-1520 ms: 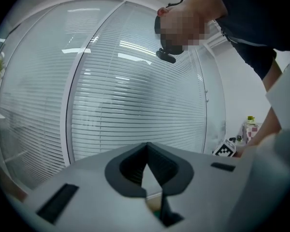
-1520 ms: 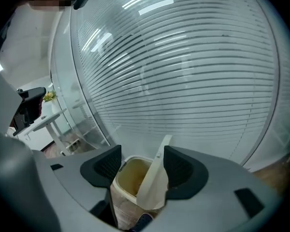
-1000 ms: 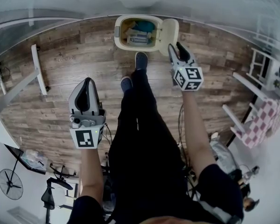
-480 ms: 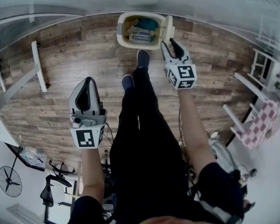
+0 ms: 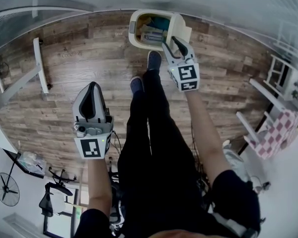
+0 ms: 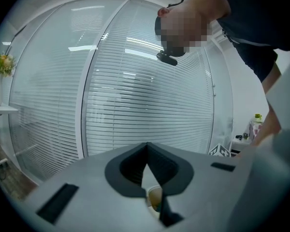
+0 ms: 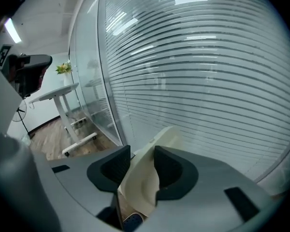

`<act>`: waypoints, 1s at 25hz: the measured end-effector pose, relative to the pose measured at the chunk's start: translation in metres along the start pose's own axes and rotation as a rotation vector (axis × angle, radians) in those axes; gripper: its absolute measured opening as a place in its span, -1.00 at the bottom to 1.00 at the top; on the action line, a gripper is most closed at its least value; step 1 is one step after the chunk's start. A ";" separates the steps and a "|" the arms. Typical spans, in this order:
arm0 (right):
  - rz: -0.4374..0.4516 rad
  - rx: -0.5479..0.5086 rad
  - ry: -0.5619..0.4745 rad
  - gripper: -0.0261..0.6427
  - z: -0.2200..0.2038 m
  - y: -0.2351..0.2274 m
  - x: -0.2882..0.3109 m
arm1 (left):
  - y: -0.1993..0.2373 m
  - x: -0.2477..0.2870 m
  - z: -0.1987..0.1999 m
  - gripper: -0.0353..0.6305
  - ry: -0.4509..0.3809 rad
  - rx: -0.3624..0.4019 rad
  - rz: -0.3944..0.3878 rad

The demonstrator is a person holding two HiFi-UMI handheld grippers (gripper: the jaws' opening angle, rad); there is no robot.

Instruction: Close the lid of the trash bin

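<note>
The cream trash bin (image 5: pixel 134 29) stands on the wood floor by the glass wall, with rubbish showing inside. Its lid (image 5: pixel 184 31) is raised on the right side and tilts over the opening. My right gripper (image 5: pixel 172 43) reaches the lid's edge. In the right gripper view the lid (image 7: pixel 144 175) stands between the two pads of the right gripper (image 7: pixel 142 154). The jaws have just been opening, and I see no pad pressing on it. My left gripper (image 5: pixel 93 87) hangs lower left, far from the bin. In its own view the left gripper (image 6: pixel 147 147) has its tips touching and holds nothing.
The person's legs and shoes (image 5: pixel 153 61) stand right in front of the bin. A white desk frame (image 5: pixel 39 66) lies to the left, with white shelving (image 5: pixel 280 76) and a checkered cloth (image 5: pixel 273 130) to the right. A glass wall with blinds (image 6: pixel 150 100) runs behind the bin.
My right gripper has moved left from beside the lid until its jaws straddle the lid's edge. The lid has swung from lying open to tilting over the bin. The left gripper has barely shifted.
</note>
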State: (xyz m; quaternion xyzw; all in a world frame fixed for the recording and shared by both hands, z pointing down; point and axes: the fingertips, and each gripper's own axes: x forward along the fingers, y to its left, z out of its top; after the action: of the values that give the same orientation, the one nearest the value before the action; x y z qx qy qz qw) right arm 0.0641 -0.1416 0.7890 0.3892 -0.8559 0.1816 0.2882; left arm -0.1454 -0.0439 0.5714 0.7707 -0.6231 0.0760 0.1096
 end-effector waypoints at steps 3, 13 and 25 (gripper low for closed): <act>0.018 -0.054 0.016 -0.47 -0.001 0.011 0.011 | 0.004 -0.003 -0.005 -0.88 0.003 -0.005 0.010; 0.114 -0.165 0.076 -0.45 -0.016 0.048 0.059 | 0.020 -0.015 -0.025 -0.88 0.022 -0.029 0.022; 0.205 -0.180 0.159 -0.48 -0.046 0.076 0.120 | 0.034 -0.001 -0.040 -0.88 0.038 -0.023 0.035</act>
State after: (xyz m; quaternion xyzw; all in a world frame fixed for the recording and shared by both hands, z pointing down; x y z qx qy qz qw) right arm -0.0419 -0.1368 0.8937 0.2569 -0.8784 0.1630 0.3686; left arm -0.1783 -0.0397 0.6122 0.7568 -0.6351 0.0851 0.1290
